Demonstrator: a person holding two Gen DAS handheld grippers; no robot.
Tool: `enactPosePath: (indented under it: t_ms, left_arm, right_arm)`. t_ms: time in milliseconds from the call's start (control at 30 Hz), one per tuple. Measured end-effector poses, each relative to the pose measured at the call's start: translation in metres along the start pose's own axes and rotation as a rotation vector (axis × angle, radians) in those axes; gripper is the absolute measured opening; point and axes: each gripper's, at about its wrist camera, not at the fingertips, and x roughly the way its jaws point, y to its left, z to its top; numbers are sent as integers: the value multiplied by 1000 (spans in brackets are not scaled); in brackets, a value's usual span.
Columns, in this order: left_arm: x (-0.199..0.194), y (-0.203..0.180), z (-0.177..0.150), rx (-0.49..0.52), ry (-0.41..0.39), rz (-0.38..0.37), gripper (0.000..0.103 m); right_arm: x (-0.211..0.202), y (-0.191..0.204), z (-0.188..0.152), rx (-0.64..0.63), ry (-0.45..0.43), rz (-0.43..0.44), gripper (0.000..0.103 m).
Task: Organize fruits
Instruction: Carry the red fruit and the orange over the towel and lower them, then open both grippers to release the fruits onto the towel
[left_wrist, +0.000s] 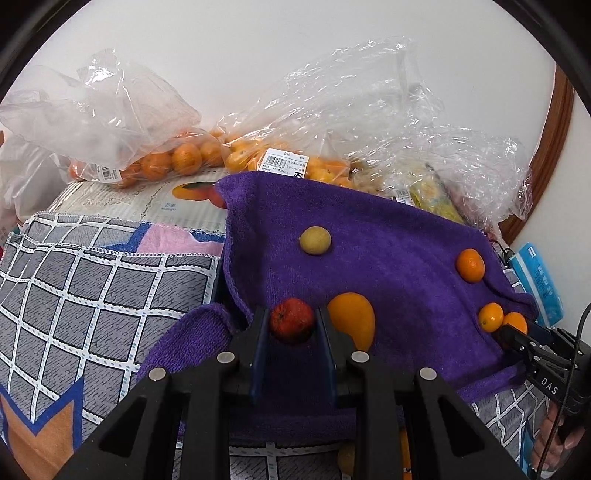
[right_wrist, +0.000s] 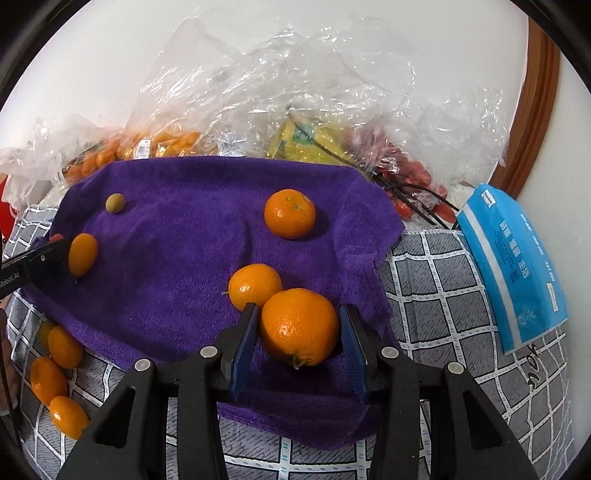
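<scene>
A purple towel (left_wrist: 369, 258) lies spread over a grey checked cloth (left_wrist: 92, 295). Along the far edge, against the white wall, clear plastic bags (left_wrist: 332, 110) hold small oranges and other produce; some carry barcode labels. A printed box (left_wrist: 147, 199) sits under the far-left bags, and a blue packet (right_wrist: 513, 266) lies at the right on the checked cloth. A brown wooden frame (right_wrist: 535, 110) curves at the far right.

The left gripper (left_wrist: 291, 325) is clenched on a small red fruit (left_wrist: 291, 319), dull and wrinkled, held over the near-left part of the towel. Just right of it lies an elongated orange fruit (left_wrist: 352, 323), close against the right finger's outer side. Farther off sits a yellow-green round fruit (left_wrist: 314, 240).

The right gripper (right_wrist: 297, 328) grasps a mandarin (right_wrist: 299, 325) at the towel's near-right edge; its blue pads sit against both sides, the stem end facing near. A 2nd mandarin (right_wrist: 254, 286) touches it on the far-left side, crowding the left finger. A 3rd (right_wrist: 290, 213) rests alone farther back.

On the checked cloth at near left, 3 or 4 oval orange fruits (right_wrist: 59, 376) cluster together.
</scene>
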Motion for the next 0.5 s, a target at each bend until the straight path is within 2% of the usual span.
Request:
enactPosePath:
  t_ms: [133,267,400,500]
  left_arm:
    - [0,-1,0,7,5,-1,26]
    - [-3,-3,0,17,-3,-2,36]
    - [-9,-7,0,37,-28,9,43]
    - [-16,-9,2,44,-43,10,44]
  right_arm:
    - [-1,0,0,-5,-4,-4,44]
    - [-7,-1,1,2,-22,-1,46]
    - [-14,-2,3,15,-47,2,52]
    - [-22,-2,5,20,-76,0,57]
